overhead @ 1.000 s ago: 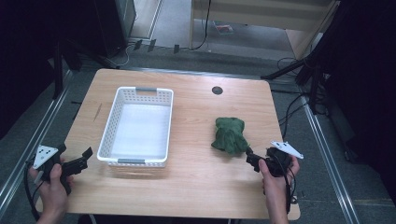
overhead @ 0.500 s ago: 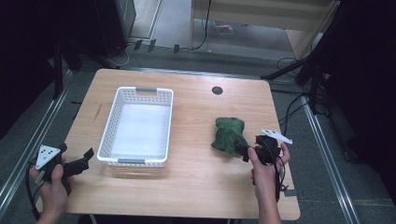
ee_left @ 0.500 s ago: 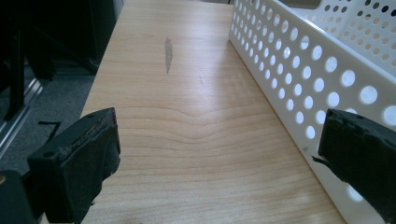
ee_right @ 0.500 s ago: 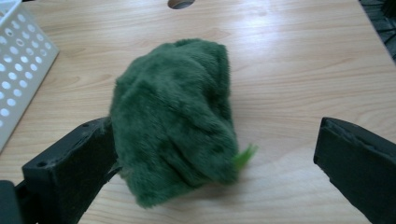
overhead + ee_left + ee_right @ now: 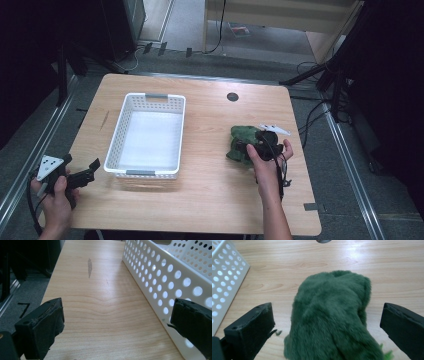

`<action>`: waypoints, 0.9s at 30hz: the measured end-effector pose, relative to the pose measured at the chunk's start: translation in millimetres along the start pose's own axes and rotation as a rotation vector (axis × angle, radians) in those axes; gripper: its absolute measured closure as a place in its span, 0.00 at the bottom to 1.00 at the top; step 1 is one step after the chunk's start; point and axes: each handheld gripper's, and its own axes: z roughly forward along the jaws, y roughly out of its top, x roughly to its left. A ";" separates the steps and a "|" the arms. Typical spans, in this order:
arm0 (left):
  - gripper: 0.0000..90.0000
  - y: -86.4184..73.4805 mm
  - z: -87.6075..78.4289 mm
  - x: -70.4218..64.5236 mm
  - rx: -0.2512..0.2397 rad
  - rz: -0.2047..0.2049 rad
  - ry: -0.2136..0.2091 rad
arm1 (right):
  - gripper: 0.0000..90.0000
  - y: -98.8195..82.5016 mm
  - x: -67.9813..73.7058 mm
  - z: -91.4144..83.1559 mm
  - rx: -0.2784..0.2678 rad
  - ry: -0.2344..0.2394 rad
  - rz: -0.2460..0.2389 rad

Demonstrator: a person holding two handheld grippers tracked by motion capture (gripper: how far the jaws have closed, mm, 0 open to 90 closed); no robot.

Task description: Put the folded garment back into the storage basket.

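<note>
My right gripper point(image 5: 327, 322) stands wide open — the green plush toy point(image 5: 332, 317) lies dead ahead between its jaws; left gripper point(image 5: 80, 175), also wide, sits far off by the white basket point(image 5: 145, 172).

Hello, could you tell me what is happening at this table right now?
A person holds a gripper in each hand at a wooden table. The right gripper is open, with its jaws on either side of a green plush toy lying on the table, not yet closed on it. The left gripper is open near the table's front left corner, beside an empty white perforated basket. The toy lies to the right of the basket.
</note>
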 end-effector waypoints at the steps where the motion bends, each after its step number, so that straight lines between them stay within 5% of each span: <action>1: 0.00 0.0 0.0 0.0 0.000 -0.001 0.000 | 0.00 2.0 2.0 2.5 0.004 -0.003 0.003; 11: 0.00 -0.1 0.1 0.4 -0.003 -0.001 -0.005 | 0.00 7.6 1.0 30.8 0.076 -0.048 0.009; 27: 0.00 0.1 0.6 0.3 0.003 0.001 -0.004 | 0.00 -5.5 -6.9 58.9 0.158 -0.046 0.034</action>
